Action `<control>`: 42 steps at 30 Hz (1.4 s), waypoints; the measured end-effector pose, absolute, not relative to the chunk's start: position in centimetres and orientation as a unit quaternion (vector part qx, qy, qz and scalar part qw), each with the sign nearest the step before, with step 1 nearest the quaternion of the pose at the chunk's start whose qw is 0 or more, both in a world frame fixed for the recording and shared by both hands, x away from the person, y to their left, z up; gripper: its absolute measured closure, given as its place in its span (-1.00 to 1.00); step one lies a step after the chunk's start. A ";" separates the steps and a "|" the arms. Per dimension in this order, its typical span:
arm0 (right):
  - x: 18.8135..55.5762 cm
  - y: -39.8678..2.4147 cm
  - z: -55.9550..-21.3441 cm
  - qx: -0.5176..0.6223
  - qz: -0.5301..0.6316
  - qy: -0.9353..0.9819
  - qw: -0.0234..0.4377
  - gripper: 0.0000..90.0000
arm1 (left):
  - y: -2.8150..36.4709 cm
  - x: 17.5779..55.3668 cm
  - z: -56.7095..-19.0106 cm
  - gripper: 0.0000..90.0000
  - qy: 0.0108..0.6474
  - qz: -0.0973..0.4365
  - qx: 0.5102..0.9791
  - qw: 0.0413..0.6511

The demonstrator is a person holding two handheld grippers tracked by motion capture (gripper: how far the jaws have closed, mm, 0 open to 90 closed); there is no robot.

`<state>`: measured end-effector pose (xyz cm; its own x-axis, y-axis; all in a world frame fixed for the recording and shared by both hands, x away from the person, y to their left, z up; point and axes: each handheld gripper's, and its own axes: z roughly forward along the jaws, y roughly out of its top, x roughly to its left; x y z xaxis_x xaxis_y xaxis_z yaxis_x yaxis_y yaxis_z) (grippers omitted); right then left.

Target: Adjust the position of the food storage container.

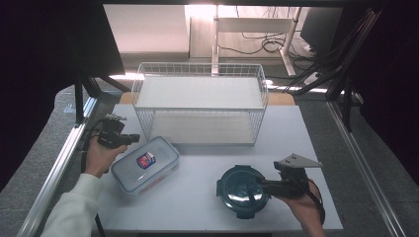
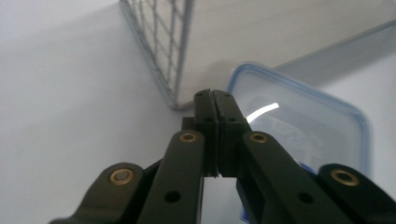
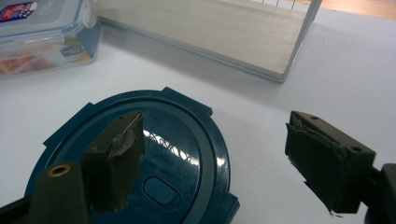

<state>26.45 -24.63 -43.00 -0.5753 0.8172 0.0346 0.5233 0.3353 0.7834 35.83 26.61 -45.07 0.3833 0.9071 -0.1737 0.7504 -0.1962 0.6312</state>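
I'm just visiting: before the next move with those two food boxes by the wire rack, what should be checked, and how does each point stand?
1. Left tongs empty: ok, jaws shut together beside the clear box.
2. Right tongs open: ok, jaws spread wide, one over the dark round box, not gripping it.
3. Clear box lid on: ok, it looks seated.
4. Round box lid on: ok; whether latched, cannot tell.
5. Wire rack shelves free: ok, both look bare.
6. Both boxes flat on the table: ok.
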 end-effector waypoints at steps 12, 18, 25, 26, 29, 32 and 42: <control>26.5 -24.6 -43.3 0.428 0.388 0.793 0.191 -0.56 | 26.6 37.1 -47.0 1.00 0.518 0.115 0.802 0.273; 26.6 -24.7 -43.3 0.431 0.392 0.791 0.187 -0.56 | 26.3 37.3 -47.5 1.00 0.508 0.104 0.813 0.263; 26.6 -24.8 -43.4 0.434 0.393 0.789 0.188 -0.56 | 26.4 37.2 -47.9 1.00 0.503 0.098 0.819 0.259; 26.6 -24.8 -43.4 0.434 0.395 0.789 0.185 -0.56 | 26.5 37.1 -47.9 1.00 0.500 0.095 0.820 0.260; 26.7 -24.9 -43.5 0.435 0.401 0.787 0.177 -0.56 | 26.3 36.9 -47.9 1.00 0.491 0.089 0.826 0.261; 26.7 -24.9 -43.5 0.437 0.401 0.786 0.176 -0.56 | 25.7 36.8 -47.8 1.00 0.476 0.087 0.835 0.261; 26.7 -24.6 -43.6 0.435 0.399 0.788 0.176 -0.56 | 22.9 36.4 -47.6 1.00 0.418 0.070 0.866 0.266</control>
<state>26.65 -24.65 -43.58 -0.5602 0.8255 0.0686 0.5440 0.3041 0.7820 36.42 22.87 -47.64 0.6416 0.7603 -0.1010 0.6861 -0.5101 0.5187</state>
